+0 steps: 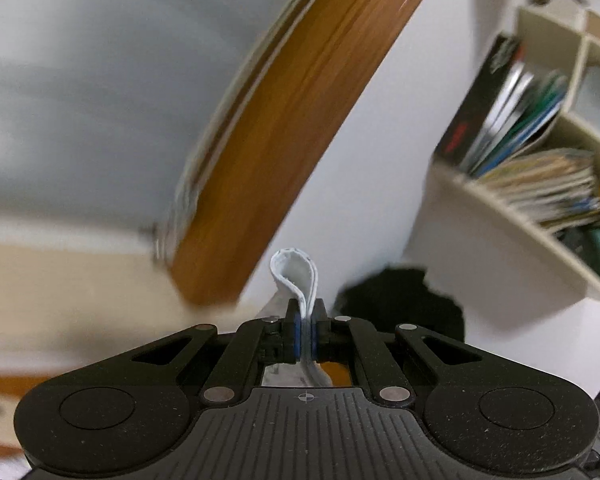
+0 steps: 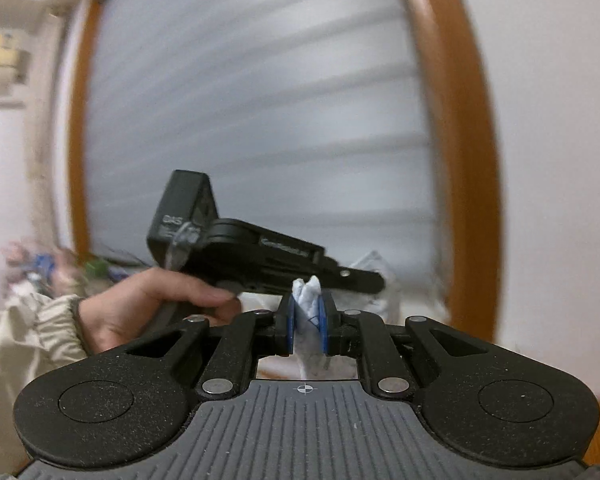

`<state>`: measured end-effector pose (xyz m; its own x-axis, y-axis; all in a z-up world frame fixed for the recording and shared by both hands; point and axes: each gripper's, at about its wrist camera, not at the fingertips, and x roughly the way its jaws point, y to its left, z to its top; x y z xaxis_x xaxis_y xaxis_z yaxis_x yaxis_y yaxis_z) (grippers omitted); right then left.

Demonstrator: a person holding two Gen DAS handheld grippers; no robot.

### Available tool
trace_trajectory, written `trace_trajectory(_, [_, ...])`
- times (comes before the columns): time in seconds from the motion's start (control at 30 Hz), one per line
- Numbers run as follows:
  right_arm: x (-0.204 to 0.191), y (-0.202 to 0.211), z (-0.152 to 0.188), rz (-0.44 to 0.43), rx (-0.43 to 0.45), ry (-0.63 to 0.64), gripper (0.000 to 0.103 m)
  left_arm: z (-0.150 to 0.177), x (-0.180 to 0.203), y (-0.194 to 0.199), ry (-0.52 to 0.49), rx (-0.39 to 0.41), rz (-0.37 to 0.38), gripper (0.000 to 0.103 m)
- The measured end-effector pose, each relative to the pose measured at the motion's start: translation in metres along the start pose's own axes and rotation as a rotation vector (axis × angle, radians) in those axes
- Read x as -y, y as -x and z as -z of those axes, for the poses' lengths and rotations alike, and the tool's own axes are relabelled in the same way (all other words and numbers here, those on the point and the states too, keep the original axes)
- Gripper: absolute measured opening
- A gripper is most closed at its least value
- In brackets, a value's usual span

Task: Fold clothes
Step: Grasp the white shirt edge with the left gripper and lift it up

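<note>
White cloth (image 1: 296, 280) is the thing in work, and it is held up in the air at two places. In the left wrist view, a hemmed edge with a line of stitching makes a small loop that stands out above the left tongs (image 1: 306, 330). Their blue pads are clenched on this hem, and the rest of the fabric hangs down behind the jaws. In the right wrist view, a bunched tip of the same pale fabric (image 2: 306, 294), with a faint bluish pattern, is pinched between the blue pads of the right tongs (image 2: 307, 328), which are also closed on it.

Just behind that tip, the right view shows the left tool (image 2: 260, 256) from the side, held by a hand (image 2: 148, 300) with a cream sleeve (image 2: 40, 320). More white fabric hangs at its front end. Light letters stand on the black body of this tool, but the blur makes them unreadable.

Behind both tools is a window with a grey horizontal blind (image 2: 260, 100) in a rounded orange-brown wooden frame (image 2: 460, 120), set in a white wall. At the right of the left view, a cream wall shelf (image 1: 540, 200) holds leaning books and papers; one black spine carries red marks that I cannot read.
</note>
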<state>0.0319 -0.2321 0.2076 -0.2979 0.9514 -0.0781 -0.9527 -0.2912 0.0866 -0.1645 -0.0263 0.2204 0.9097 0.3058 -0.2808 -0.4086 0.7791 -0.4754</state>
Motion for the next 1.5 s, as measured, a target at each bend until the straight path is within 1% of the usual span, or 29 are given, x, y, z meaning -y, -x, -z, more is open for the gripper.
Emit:
trace_trajectory(0.13, [-0.046, -0.011, -0.045, -0.079, 0.076, 0.077, 0.013, -0.042, 0.032, 0.069, -0.073, 0.066, -0.058, 0.005])
trace_trajectory(0.23, [-0.074, -0.026, -0.066, -0.145, 0.113, 0.099, 0.013, -0.058, 0.043, 0.115, -0.105, 0.096, -0.103, 0.005])
trace_trajectory(0.37, [-0.107, -0.050, -0.079, -0.223, 0.133, 0.109, 0.013, -0.064, 0.034, 0.158, -0.107, 0.110, -0.159, 0.005])
trace_trajectory(0.47, [-0.126, -0.069, -0.083, -0.268, 0.121, 0.100, 0.013, -0.064, 0.019, 0.184, -0.095, 0.118, -0.192, 0.005])
trace_trajectory(0.6, [-0.145, -0.084, -0.081, -0.301, 0.085, 0.096, 0.013, -0.063, -0.008, 0.210, -0.060, 0.129, -0.218, 0.005])
trace_trajectory(0.83, [-0.174, -0.109, -0.064, -0.327, 0.031, 0.094, 0.013, -0.052, -0.053, 0.248, -0.002, 0.146, -0.257, 0.004])
trace_trajectory(1.13, [-0.222, -0.147, -0.045, -0.357, -0.018, 0.108, 0.013, -0.036, -0.094, 0.280, 0.056, 0.168, -0.276, 0.004])
trace_trajectory(1.23, [-0.238, -0.161, -0.037, -0.373, -0.043, 0.111, 0.013, -0.025, -0.114, 0.296, 0.085, 0.174, -0.283, 0.004])
trace_trajectory(1.37, [-0.265, -0.185, -0.011, -0.396, -0.101, 0.112, 0.014, -0.004, -0.149, 0.314, 0.135, 0.167, -0.303, 0.005])
trace_trajectory(1.4, [-0.271, -0.193, -0.001, -0.401, -0.123, 0.105, 0.014, 0.005, -0.160, 0.318, 0.155, 0.161, -0.316, 0.007])
trace_trajectory(1.43, [-0.278, -0.201, 0.010, -0.407, -0.146, 0.097, 0.018, 0.015, -0.172, 0.323, 0.175, 0.156, -0.329, 0.008])
trace_trajectory(1.47, [-0.284, -0.208, 0.024, -0.414, -0.175, 0.088, 0.020, 0.029, -0.186, 0.327, 0.197, 0.148, -0.345, 0.013])
trace_trajectory(1.5, [-0.288, -0.215, 0.040, -0.420, -0.209, 0.085, 0.028, 0.044, -0.200, 0.332, 0.218, 0.140, -0.366, 0.027])
